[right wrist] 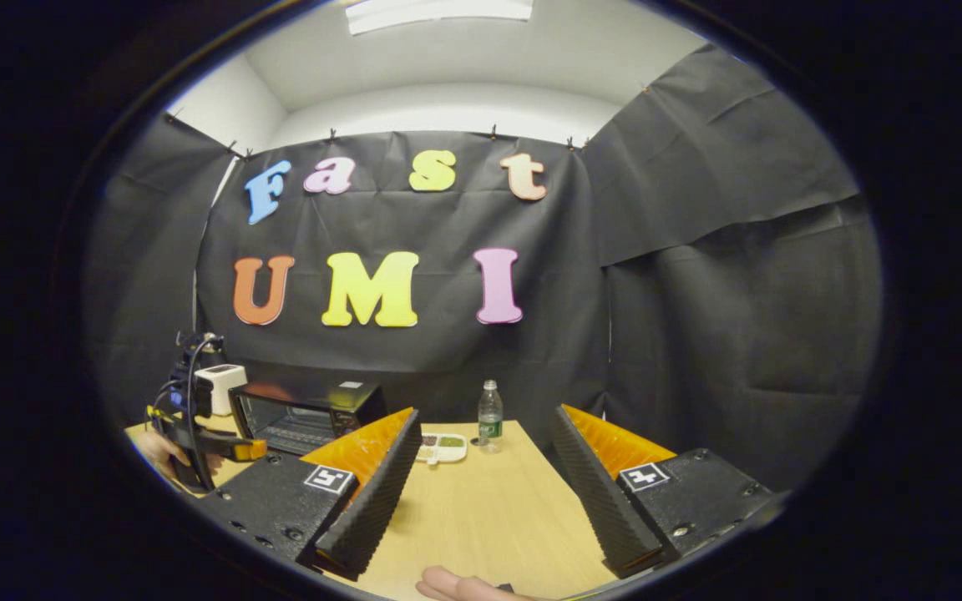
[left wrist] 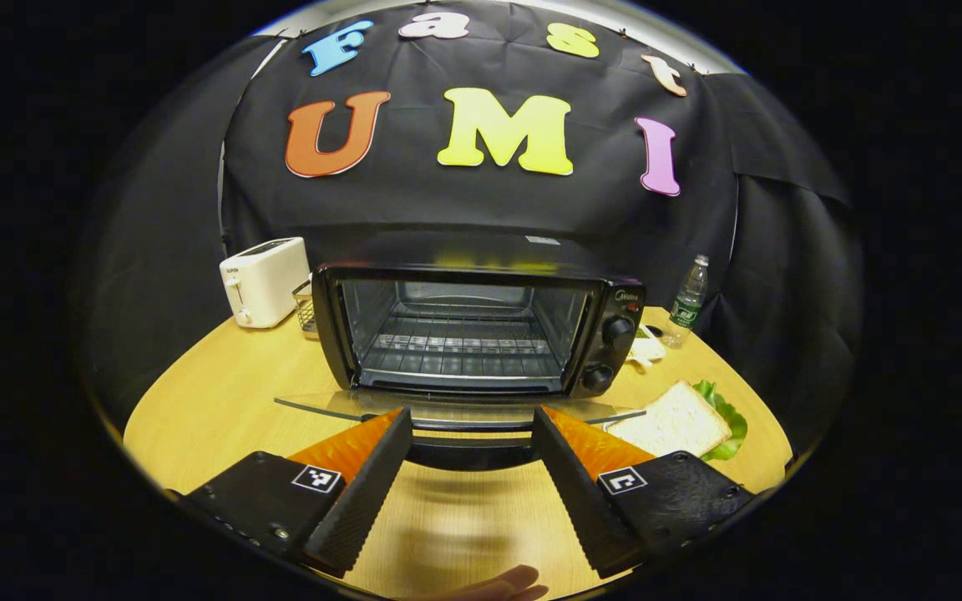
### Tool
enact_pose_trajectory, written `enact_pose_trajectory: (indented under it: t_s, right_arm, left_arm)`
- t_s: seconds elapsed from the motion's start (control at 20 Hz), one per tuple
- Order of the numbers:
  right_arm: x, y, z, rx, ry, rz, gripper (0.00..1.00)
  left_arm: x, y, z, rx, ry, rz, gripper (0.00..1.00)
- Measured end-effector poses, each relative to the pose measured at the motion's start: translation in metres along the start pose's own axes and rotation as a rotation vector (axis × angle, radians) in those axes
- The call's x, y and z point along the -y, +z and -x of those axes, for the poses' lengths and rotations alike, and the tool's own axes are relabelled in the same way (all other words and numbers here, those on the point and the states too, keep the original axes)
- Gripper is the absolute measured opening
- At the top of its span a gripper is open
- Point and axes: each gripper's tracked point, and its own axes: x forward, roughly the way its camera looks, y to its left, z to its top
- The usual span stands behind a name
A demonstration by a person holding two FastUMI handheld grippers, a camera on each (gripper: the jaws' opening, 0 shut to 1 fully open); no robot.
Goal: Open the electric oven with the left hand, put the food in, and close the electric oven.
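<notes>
One black electric oven (left wrist: 473, 325) on round wooden table (left wrist: 214, 392), glass door (left wrist: 456, 409) dropped flat open, wire rack (left wrist: 456, 346) inside, two knobs at right. One bread slice (left wrist: 673, 421) on lettuce leaf (left wrist: 727, 417), right of door. Left gripper (left wrist: 471, 426) spread wide, door handle between fingers, contact unclear. Right gripper (right wrist: 488, 442) spread wide, holding nothing. One white toaster (left wrist: 264, 280), one plastic bottle (left wrist: 688, 300).

A recording booth dressed as a kitchen: black cloth walls (right wrist: 698, 275) around a wooden desk (left wrist: 222, 392) carrying an oven (left wrist: 473, 330) and toaster (left wrist: 264, 280).
</notes>
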Motion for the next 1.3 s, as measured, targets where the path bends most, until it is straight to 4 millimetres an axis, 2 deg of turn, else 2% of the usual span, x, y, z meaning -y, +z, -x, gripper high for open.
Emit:
enact_pose_trajectory:
  t_s: [0.2, 0.55, 0.7, 0.9, 1.0, 1.15, 1.3]
  right_arm:
    - [0.004, -0.005, -0.001, -0.017, -0.009, 0.002, 0.96]
    - [0.007, -0.018, -0.010, -0.057, -0.018, -0.012, 0.96]
    - [0.001, -0.024, -0.016, -0.079, -0.006, -0.008, 0.96]
    - [-0.010, -0.037, -0.026, -0.126, 0.020, 0.003, 0.96]
    - [-0.012, -0.040, -0.032, -0.146, 0.032, 0.000, 0.96]
    - [-0.020, -0.046, -0.046, -0.189, 0.062, -0.017, 0.97]
    - [-0.032, -0.053, -0.067, -0.242, 0.118, -0.025, 0.96]
  left_arm:
    - [-0.001, -0.027, 0.004, -0.005, 0.020, -0.022, 0.96]
    - [-0.003, -0.048, 0.001, 0.028, 0.031, 0.000, 0.96]
    - [-0.007, -0.058, 0.000, 0.025, 0.030, 0.010, 0.96]
    - [-0.010, -0.081, -0.008, -0.030, 0.032, 0.034, 0.94]
    - [-0.013, -0.069, -0.005, 0.022, 0.028, 0.036, 0.94]
    - [-0.019, -0.064, 0.004, 0.020, 0.011, 0.071, 0.94]
    - [-0.024, -0.034, 0.033, 0.080, 0.015, 0.064, 0.94]
